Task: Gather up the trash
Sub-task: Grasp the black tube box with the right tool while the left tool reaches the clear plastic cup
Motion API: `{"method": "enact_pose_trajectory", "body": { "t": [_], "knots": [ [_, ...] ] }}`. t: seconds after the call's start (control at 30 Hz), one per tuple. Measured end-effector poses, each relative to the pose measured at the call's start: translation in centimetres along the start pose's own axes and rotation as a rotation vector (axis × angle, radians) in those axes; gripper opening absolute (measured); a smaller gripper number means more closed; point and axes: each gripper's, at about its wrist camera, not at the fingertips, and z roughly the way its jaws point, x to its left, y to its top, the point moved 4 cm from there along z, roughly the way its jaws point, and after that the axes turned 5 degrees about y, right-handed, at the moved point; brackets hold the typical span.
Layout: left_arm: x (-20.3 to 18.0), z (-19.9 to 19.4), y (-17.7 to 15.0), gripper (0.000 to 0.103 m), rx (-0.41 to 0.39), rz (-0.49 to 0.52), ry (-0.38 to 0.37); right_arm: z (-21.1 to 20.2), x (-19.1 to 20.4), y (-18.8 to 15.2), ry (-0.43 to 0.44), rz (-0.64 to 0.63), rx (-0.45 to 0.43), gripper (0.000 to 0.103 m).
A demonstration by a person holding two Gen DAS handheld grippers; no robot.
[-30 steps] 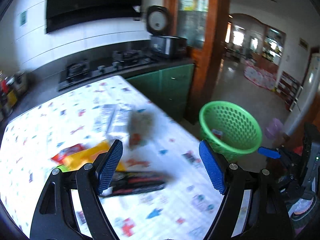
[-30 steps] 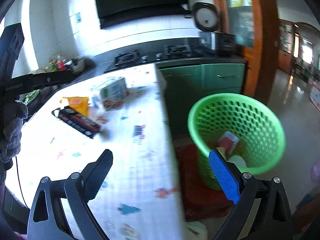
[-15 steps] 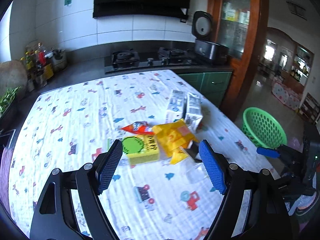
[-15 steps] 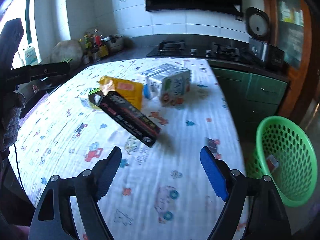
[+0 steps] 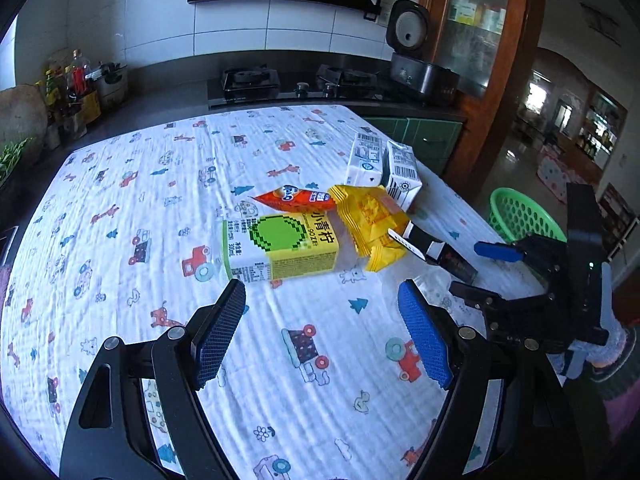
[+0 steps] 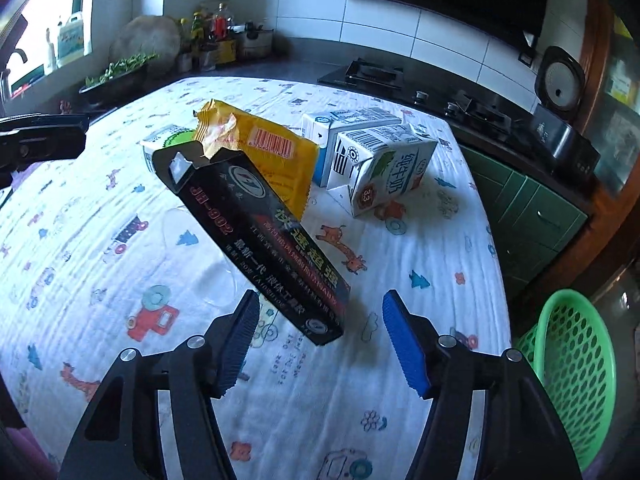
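Trash lies in a heap on the cartoon-print tablecloth (image 5: 160, 208). A green-and-yellow drink carton (image 5: 280, 246) lies on its side just ahead of my open, empty left gripper (image 5: 322, 336). Behind it are an orange-red packet (image 5: 296, 200), a yellow wrapper (image 5: 372, 220) and two white milk cartons (image 5: 380, 164). A long black box (image 6: 264, 240) leans on the yellow wrapper (image 6: 264, 148). Its near end reaches between the jaws of my right gripper (image 6: 322, 340), which are closing, and the pads (image 6: 404, 344) stand clear of it. The green basket (image 6: 572, 380) sits on the floor, right of the table.
A green cabinet (image 6: 532, 216) and a dark counter with a gas stove (image 5: 300, 80) and a rice cooker (image 5: 420, 60) run behind the table. Jars and greens crowd the counter's left end (image 6: 208, 44). The right gripper (image 5: 480, 272) shows at the right of the left wrist view.
Both views swung from the basket side back over the trash heap. The right jaws narrowed and now flank the black box's near end. The left gripper came closer to the drink carton.
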Motion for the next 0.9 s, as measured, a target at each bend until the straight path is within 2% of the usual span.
{"method": "enact_pose_trajectory", "body": {
  "t": [0.07,0.2,0.27,0.47,0.7,0.9],
  "knots": [
    [-0.4,0.4,-0.4,0.076,0.014,0.011,-0.012,0.6,0.3,0.3,-0.01,-0.032,0.003,0.059],
    [-1.9,1.4,-0.9,0.076,0.038,0.052,-0.035,1.5,0.7,0.7,-0.017,-0.076,0.006,0.047],
    [-2.8,2.0,-1.2,0.076,0.048,0.075,-0.051,1.8,0.6,0.6,-0.009,-0.064,0.006,0.036],
    [-5.2,4.5,-1.6,0.065,0.093,0.107,-0.099,1.0,-0.4,0.4,0.018,0.015,-0.022,0.026],
    [-7.4,7.0,-1.7,0.054,0.125,0.115,-0.136,-0.6,-1.0,-0.1,0.04,0.082,-0.055,0.018],
    [-8.6,7.6,-1.3,0.053,0.127,0.113,-0.15,-1.4,-1.3,-0.7,0.051,0.115,-0.065,0.018]
  ]
}}
